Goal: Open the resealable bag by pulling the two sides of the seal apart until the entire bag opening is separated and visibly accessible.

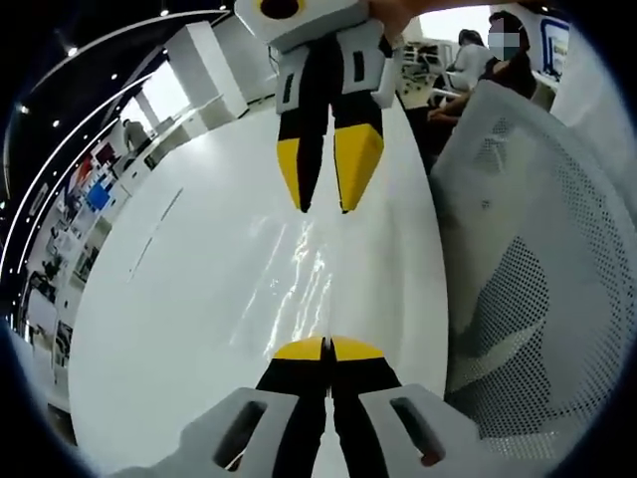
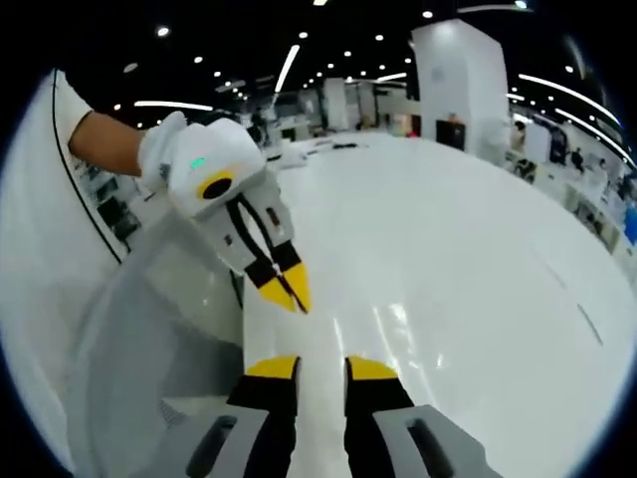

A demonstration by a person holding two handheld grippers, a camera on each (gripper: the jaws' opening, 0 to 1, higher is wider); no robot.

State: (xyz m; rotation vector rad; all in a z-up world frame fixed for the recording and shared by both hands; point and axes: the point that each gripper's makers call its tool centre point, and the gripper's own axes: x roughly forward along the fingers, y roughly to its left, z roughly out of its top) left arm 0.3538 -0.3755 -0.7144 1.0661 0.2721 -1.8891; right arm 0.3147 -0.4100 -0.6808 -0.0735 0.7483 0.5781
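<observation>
Clear film: the resealable bag (image 1: pixel 299 271) shows as a band of glossy, wrinkled glints on the white table (image 1: pixel 169 299), lying between the two grippers. It is so transparent that its edges and its seal cannot be made out.

Seal state: it cannot be told whether any of the opening is parted; nothing shows it gaping, so the pulling is probably not yet under way.

Left gripper (image 1: pixel 326 349): the yellow tips are pressed together with no gap, right at the near end of the glinting band. This looks like a pinch on one side of the bag's mouth to anchor it, though the film cannot be seen between the tips.

Right gripper (image 1: pixel 323 207): it points down toward the far end of the same band, the jaws standing apart with a clear gap in its own view. It is probably lining up to take the opposite lip.

Facing layout: the two grippers point at each other across the bag, which suits a pull in opposite directions.

Table: flat, bare and shiny around the bag, so reflections can be mistaken for film.

Mesh chair (image 1: pixel 537 249): it stands just beside the table edge, off to the side of the grippers.
</observation>
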